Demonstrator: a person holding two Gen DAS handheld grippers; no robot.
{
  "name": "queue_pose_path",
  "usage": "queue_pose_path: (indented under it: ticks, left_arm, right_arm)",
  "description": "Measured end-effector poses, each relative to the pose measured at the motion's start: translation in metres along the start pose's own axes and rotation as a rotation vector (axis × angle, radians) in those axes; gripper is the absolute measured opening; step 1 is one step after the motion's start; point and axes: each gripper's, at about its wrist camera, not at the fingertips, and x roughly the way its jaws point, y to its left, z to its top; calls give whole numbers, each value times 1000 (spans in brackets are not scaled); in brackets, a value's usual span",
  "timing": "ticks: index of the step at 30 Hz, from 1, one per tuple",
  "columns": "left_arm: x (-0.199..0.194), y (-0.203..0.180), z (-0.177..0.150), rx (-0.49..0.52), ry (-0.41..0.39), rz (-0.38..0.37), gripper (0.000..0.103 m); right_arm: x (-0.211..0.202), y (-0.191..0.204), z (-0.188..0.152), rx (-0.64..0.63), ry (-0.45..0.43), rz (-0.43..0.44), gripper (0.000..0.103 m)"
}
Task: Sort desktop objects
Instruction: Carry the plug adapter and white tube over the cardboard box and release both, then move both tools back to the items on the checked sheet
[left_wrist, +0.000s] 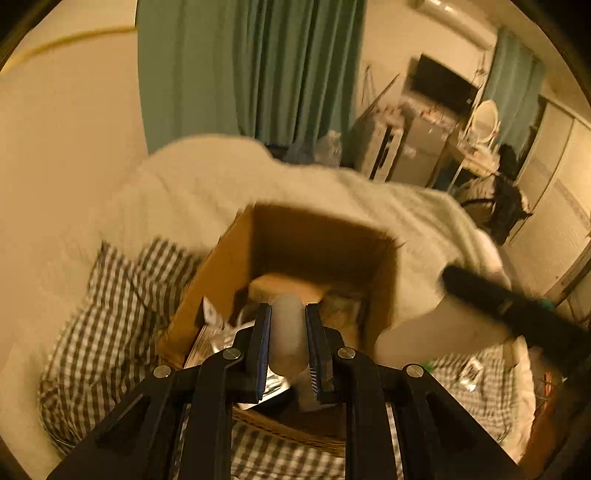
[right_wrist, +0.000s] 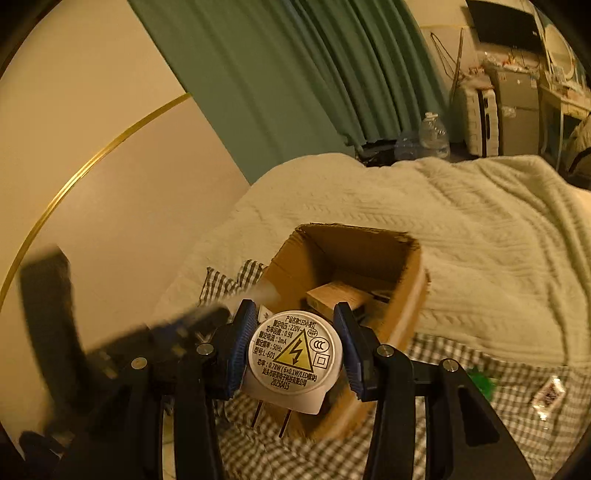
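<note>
An open cardboard box stands on a bed with several items inside, among them a tan block. My left gripper is shut on a translucent white cylinder and holds it over the box's near side. My right gripper is shut on a white round LED night-light plug with a yellow warning label and two prongs pointing down, just over the box's near rim. The left gripper shows blurred at the left of the right wrist view.
The box sits on a checked sheet next to a cream knitted blanket. A small packet and a green item lie on the sheet at right. Green curtain, wall and desk furniture stand behind.
</note>
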Motion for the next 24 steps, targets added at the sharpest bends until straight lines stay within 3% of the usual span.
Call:
queue_pose_path:
  ticks: [3,4,6,7,8,9,11,14,19,24]
  left_arm:
    - [12,11,-13,-12,5,3,20]
    - [12,11,-16,-1,-4,9,22]
    - [9,8,-18,27,-4,45,28]
    - [6,4,-20,44,0,72,37]
    - [0,-1,-22,56,-11,93,57]
    - [-6,-3,-23,57,-37,96,66]
    - [-24,-16,-24,49,-110,83,71]
    - [-41,-45,-27,63,-141,2,89]
    - [-47,-119,-46,132,-164,-66,93]
    - [-1,-175,-81,166,-137,-31,93]
  right_arm:
    - [13,-10,-4,26,-15,-14,46]
    - [13,-15,-5,33,-20,-11,56]
    - [10,-22,-7,48,-30,-31,63]
    - [5,-28,-7,52,-36,-44,63]
    - [-4,-31,-7,57,-44,-53,63]
    - [-15,-36,-7,61,-53,-59,63]
    - [-40,-48,-8,62,-79,-81,63]
    - [-85,-75,-16,65,-121,-152,66]
    - [-143,-148,-39,124,-140,-283,69]
    - [-158,-236,-71,210,-101,-409,70]
